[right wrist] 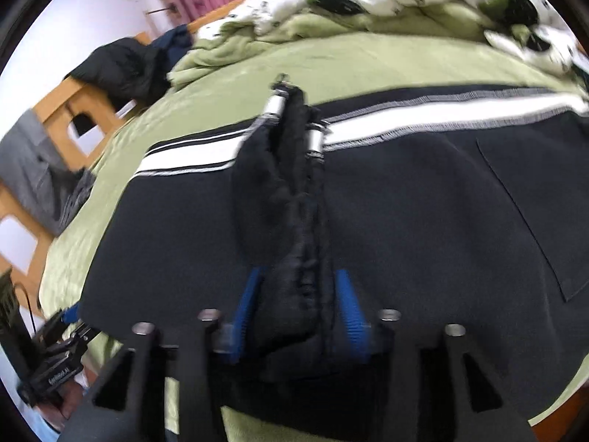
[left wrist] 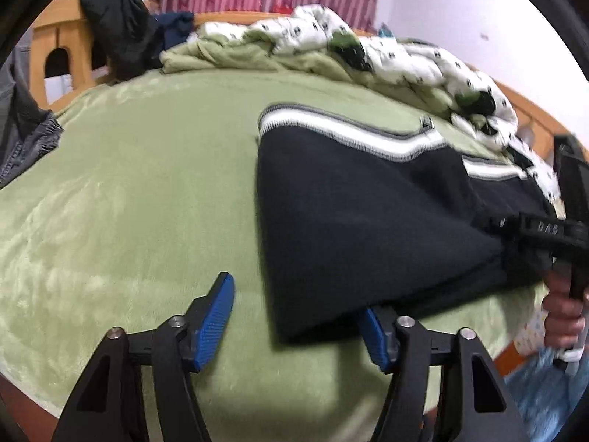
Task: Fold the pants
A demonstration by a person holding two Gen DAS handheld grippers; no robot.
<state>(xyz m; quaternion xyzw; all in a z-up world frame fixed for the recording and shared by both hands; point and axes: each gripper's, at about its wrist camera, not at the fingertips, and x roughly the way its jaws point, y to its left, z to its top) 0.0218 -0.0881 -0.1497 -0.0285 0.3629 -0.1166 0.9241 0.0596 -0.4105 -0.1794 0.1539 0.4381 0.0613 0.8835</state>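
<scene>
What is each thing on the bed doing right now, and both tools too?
Pants: lying flat, one bunched part lifted.
Left tool: open, pants edge draped over one finger.
Right tool: shut on bunched pants fabric.
Green blanket: spread flat.
Spotted quilt: crumpled at the far side.
Dark jacket: draped over the wooden bed frame.

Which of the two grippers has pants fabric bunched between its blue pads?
The right gripper: a bunch of the black pants stands between its pads. The left gripper is open, one finger tucked under the pants' edge.
</scene>
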